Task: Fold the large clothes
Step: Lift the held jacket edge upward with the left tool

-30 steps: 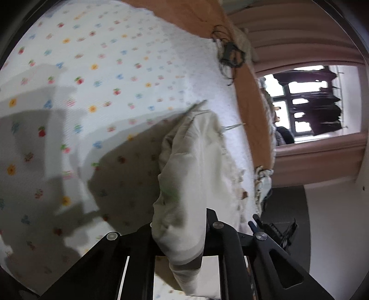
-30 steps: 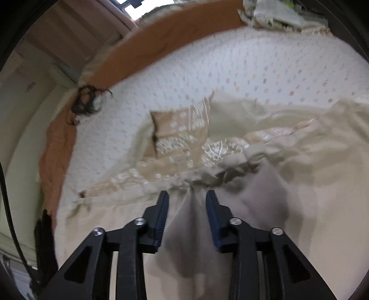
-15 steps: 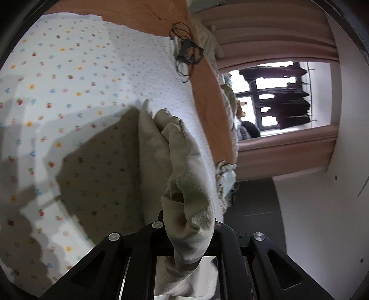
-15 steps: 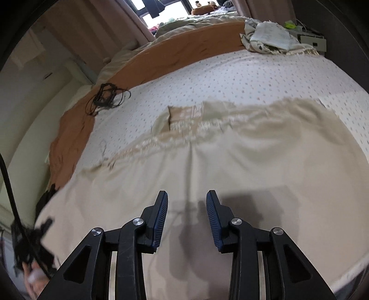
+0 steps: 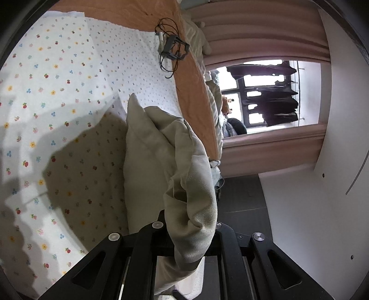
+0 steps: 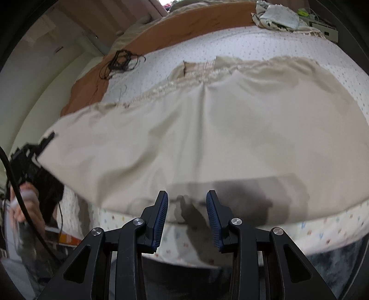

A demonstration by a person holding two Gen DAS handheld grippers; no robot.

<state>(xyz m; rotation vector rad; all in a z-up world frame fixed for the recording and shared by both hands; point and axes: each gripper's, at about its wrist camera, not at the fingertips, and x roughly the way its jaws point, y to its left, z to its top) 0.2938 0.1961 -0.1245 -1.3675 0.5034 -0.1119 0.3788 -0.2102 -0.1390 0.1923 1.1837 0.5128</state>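
A large beige garment (image 6: 207,129) lies spread over the flowered bed sheet (image 6: 276,46), its lace-trimmed edge on the far side. My left gripper (image 5: 189,221) is shut on a bunched corner of the garment (image 5: 147,157) and holds it off the sheet (image 5: 57,80). That same gripper shows in the right wrist view at the garment's left corner (image 6: 37,157), with a hand (image 6: 25,203) behind it. My right gripper (image 6: 186,203) hovers open over the garment's near edge, with nothing between its blue pads.
A tangle of black cable (image 6: 120,61) lies on the sheet by an orange blanket (image 5: 193,76). A heap of pale cloth (image 6: 276,16) sits at the bed's far right corner. A curtained window (image 5: 265,97) and dark floor lie beyond the bed.
The right gripper has drawn back from the lace edge to the garment's near edge, and the garment now lies spread out. The left gripper has lifted its corner higher.
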